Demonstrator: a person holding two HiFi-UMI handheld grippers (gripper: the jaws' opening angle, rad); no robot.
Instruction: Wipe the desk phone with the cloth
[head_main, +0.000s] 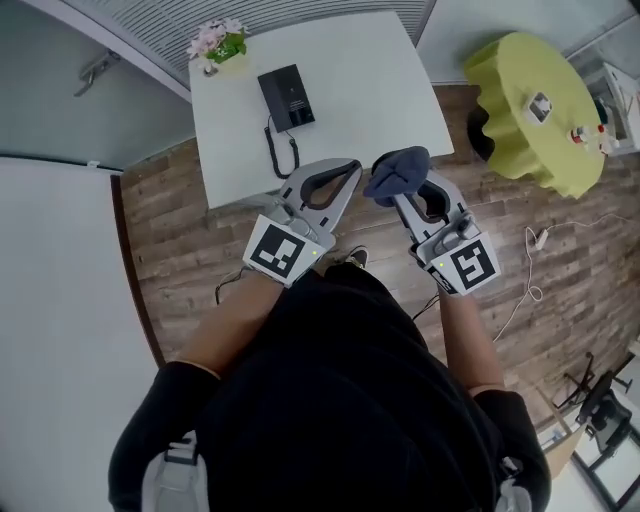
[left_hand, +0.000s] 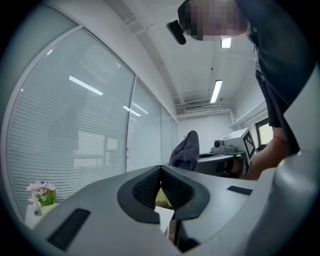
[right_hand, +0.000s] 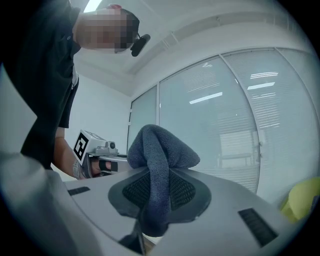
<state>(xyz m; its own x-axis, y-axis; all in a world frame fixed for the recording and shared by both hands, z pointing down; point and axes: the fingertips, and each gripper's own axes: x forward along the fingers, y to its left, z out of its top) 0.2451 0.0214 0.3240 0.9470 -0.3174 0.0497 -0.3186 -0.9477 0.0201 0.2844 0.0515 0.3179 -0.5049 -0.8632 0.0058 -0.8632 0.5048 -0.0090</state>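
Right gripper (right_hand: 159, 175): jaws were clamped on a dark blue cloth (right_hand: 161, 142), which bunched up above the pads and hung down below them. Left gripper (left_hand: 160, 169): jaws were together, nothing between them. Both were held side by side at the near edge of the white table (head_main: 370, 90). Desk phone (head_main: 286, 97): black, lay on the table's left part, its cord trailing toward the near edge, apart from both grippers. Potted flowers (head_main: 217, 43): stood at the table's far left corner.
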